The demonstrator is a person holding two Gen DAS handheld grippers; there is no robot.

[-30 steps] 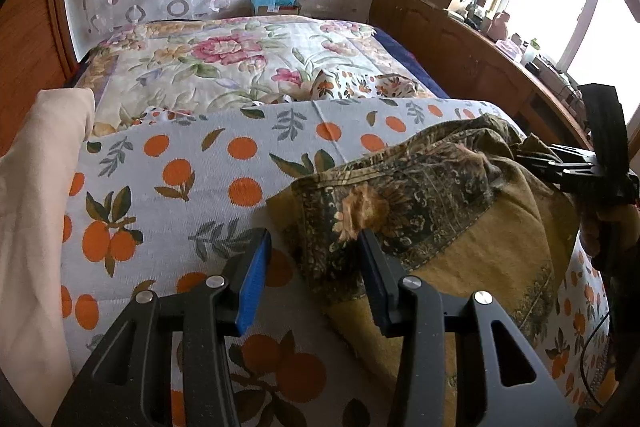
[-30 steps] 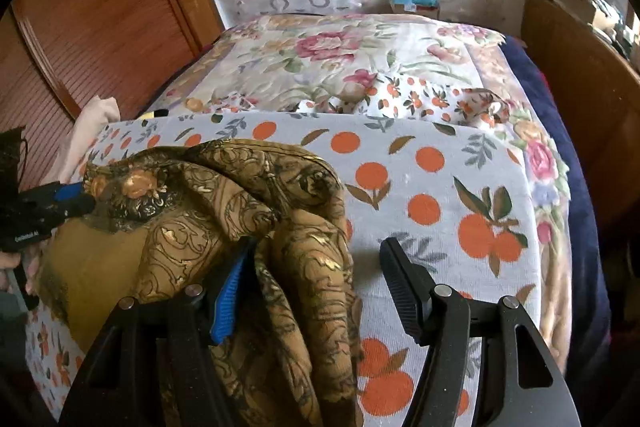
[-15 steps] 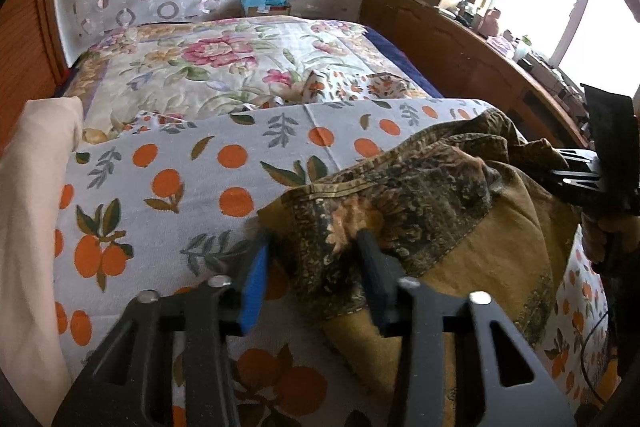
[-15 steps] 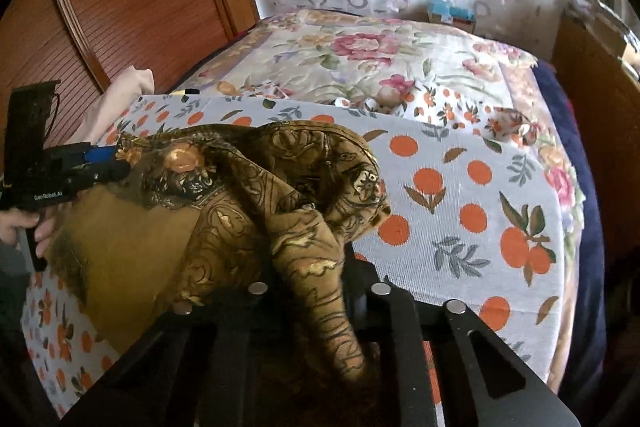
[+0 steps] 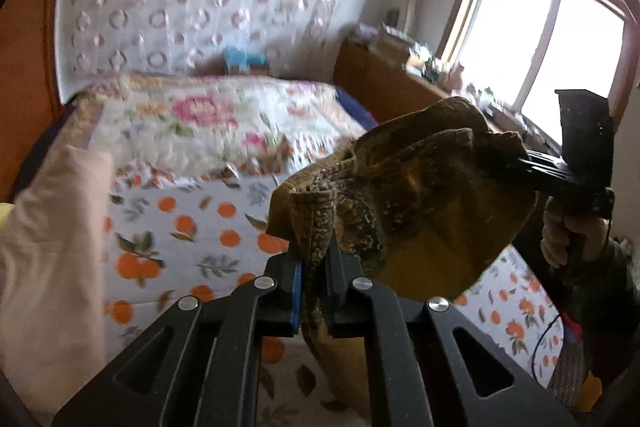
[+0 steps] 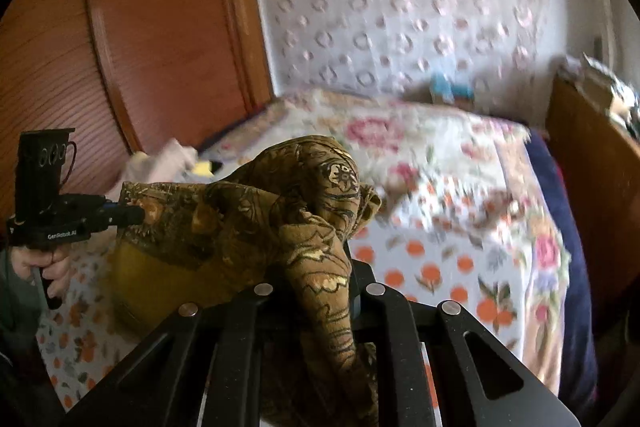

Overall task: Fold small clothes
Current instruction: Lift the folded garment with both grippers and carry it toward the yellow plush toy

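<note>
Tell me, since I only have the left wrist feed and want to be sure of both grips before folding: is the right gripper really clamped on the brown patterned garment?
Observer: Yes. The right wrist view shows the right gripper shut on a bunched fold of the garment, and a tail of it drapes back over the gripper.
Operator: How deep does my left one bite, seen from the side?
Observer: Shallow. The left gripper, its jaws closing with cloth between them, has only its tips on the end of the dark patterned border.
</note>
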